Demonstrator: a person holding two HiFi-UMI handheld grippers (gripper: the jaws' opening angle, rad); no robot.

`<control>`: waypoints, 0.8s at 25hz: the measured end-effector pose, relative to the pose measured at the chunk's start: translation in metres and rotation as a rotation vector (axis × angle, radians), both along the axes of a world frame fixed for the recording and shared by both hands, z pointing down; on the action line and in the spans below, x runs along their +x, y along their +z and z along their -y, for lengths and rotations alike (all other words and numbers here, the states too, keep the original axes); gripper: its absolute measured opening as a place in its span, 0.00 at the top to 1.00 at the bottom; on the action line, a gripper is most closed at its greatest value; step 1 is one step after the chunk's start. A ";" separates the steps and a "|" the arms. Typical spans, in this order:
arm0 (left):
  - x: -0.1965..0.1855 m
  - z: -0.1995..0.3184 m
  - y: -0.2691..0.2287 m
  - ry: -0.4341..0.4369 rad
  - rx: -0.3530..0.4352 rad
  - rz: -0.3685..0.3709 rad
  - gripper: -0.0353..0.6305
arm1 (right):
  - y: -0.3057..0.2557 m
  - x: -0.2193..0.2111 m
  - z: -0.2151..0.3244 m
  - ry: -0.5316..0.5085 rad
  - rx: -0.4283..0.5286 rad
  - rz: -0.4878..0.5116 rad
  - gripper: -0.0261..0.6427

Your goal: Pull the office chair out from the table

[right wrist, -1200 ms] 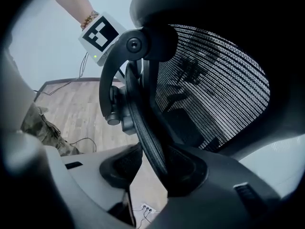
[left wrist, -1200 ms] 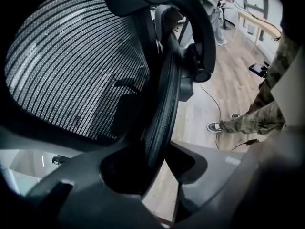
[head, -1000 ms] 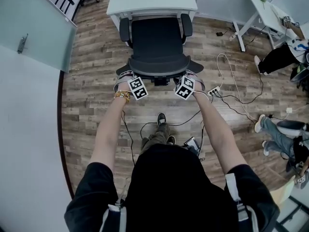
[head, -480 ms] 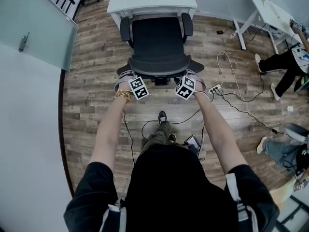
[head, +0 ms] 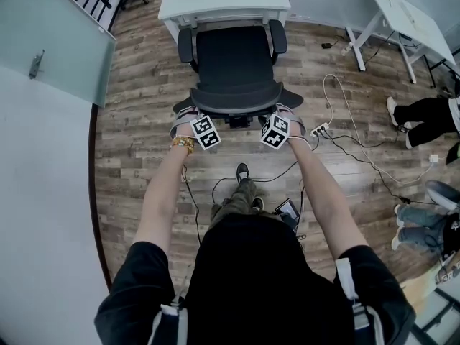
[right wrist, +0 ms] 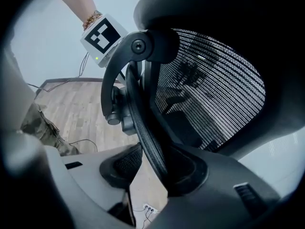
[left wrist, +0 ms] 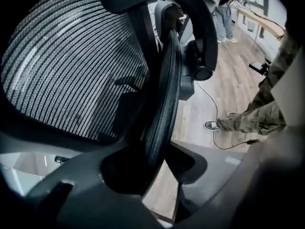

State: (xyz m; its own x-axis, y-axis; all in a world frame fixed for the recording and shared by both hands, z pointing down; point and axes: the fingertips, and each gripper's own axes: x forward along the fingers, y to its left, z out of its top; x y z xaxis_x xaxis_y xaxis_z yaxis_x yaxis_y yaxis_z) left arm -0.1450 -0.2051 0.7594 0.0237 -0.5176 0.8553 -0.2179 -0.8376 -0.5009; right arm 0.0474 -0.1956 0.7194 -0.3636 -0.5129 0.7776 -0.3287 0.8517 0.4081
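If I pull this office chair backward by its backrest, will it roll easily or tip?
Probably it glides: the chair stands on smooth wood floor, though its base is hidden. The mesh back may flex slightly; its rim looks stiff. The power strip nearby could catch it.

left tongs (left wrist: 161, 149): clamped | right tongs (right wrist: 152, 159): clamped | both arms (head: 164, 192) extended forward
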 end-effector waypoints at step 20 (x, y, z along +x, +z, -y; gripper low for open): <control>0.011 -0.038 0.000 -0.006 0.016 0.010 0.70 | 0.001 0.011 -0.038 -0.010 0.009 0.010 0.75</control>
